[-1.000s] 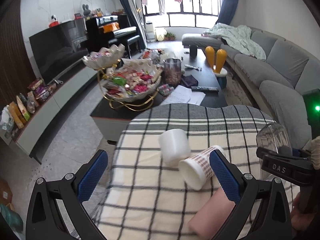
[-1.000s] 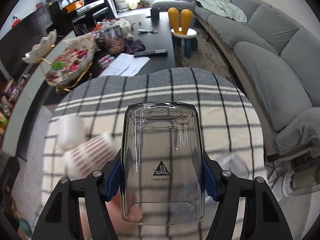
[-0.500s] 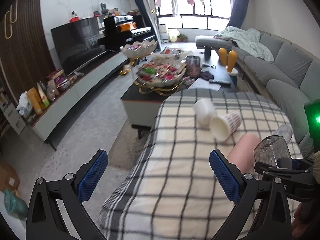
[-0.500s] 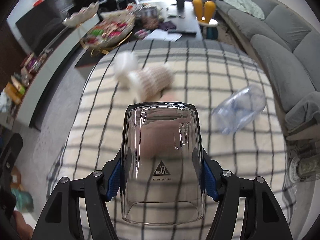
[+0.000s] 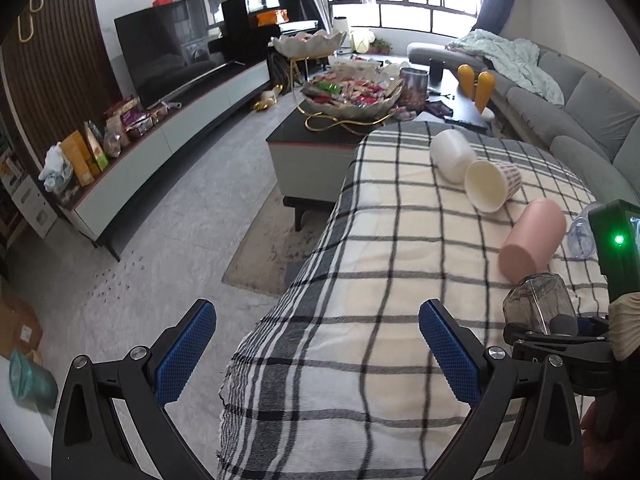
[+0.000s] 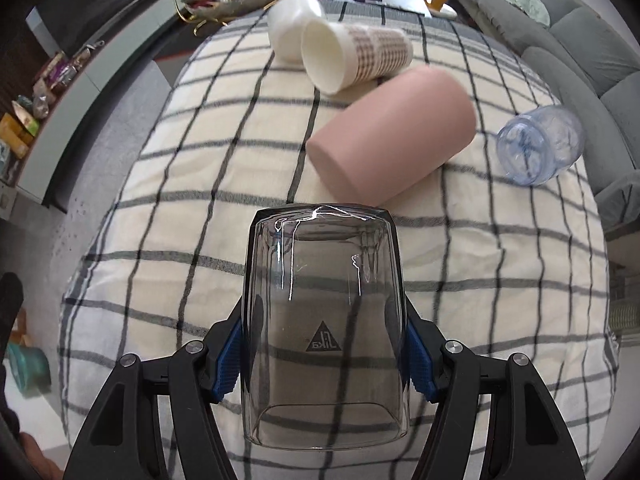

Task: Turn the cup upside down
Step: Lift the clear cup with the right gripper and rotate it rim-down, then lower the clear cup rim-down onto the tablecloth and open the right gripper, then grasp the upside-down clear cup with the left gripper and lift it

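cup (image 6: 324,320): clear, stiff, likely light and slick, may crack if squeezed | hold: right gripper (image 6: 324,356) clamped mid-wall, blue pads on opposite sides | place: above cloth (image 6: 160,200), just short of pink cup (image 6: 394,136) | left gripper (image 5: 316,352): spread, empty
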